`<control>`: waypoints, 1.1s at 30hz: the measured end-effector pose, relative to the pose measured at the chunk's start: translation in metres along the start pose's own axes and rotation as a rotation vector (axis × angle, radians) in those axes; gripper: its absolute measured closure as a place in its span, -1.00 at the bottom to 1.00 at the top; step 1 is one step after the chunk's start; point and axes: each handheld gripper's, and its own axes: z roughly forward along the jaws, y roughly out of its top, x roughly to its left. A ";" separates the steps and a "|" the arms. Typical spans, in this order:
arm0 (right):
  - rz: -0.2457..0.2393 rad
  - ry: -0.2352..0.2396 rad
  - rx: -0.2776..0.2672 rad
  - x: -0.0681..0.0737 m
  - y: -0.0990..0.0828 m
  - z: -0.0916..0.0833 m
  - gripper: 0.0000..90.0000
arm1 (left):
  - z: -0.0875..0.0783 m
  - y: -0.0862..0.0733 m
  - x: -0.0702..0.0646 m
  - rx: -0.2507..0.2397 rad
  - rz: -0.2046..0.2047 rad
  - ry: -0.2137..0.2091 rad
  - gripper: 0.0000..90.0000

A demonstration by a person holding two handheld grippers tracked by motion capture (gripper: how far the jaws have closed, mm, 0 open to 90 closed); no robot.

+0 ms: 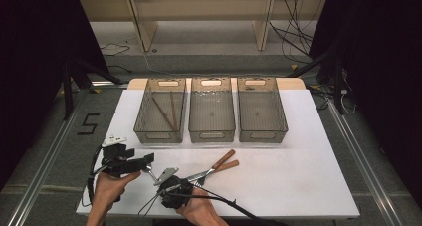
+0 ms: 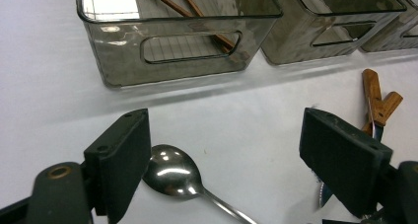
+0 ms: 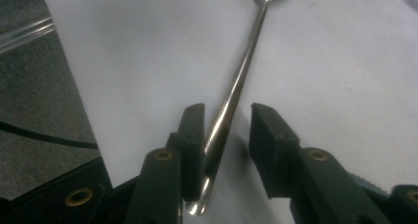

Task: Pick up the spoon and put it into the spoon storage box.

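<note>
From the high view, the work in hand looks like sorting cutlery into three smoke-grey see-through plastic bins at the far side of the white table. The right tool reaches toward a shiny steel spoon lying near the table's front edge, with the left tool just beside it. Two wooden-handled steel knives lie to the right, and thin brown wooden chopsticks rest in the left bin.

In the left gripper view, the left tool stands wide, with the spoon's bowl just beside one jaw and nothing gripped. The knife handles lie close behind the other jaw.

In the right gripper view, the right tool is narrow around the spoon's handle: one jaw touches it, the other stands just apart, so the grip isn't made. The next move, I judge, is to finish closing and lift cleanly; the flat handle may slip, and the left tool crowds the bowl end.
</note>
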 end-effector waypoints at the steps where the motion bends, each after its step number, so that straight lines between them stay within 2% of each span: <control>1: 0.000 0.000 0.001 0.000 0.000 0.000 0.56 | 0.000 0.000 0.000 0.000 0.000 -0.001 -0.57; 5: 0.012 -0.003 0.007 -0.003 0.001 0.000 0.74 | 0.000 0.000 0.000 0.000 -0.001 0.000 -0.57; 14: 0.076 0.007 0.017 -0.008 0.002 -0.001 0.82 | 0.001 0.000 0.000 0.001 -0.003 -0.001 -0.57; 15: 0.088 0.011 0.017 -0.009 0.002 -0.001 0.89 | 0.001 0.000 0.000 0.002 0.000 -0.001 -0.57; 16: 0.101 0.038 0.013 -0.011 0.001 -0.002 0.97 | 0.001 0.000 0.000 0.001 0.000 -0.002 -0.57; 17: 0.118 0.048 0.011 -0.012 0.001 -0.002 0.97 | 0.000 0.000 0.000 0.002 -0.001 -0.002 -0.57; 26: 0.110 0.039 0.014 -0.012 0.001 -0.001 0.99 | 0.001 0.000 0.000 0.003 -0.003 -0.006 -0.57; 33: 0.101 0.068 -0.002 -0.011 0.001 -0.005 1.00 | -0.001 0.000 0.001 -0.007 -0.014 -0.013 -0.57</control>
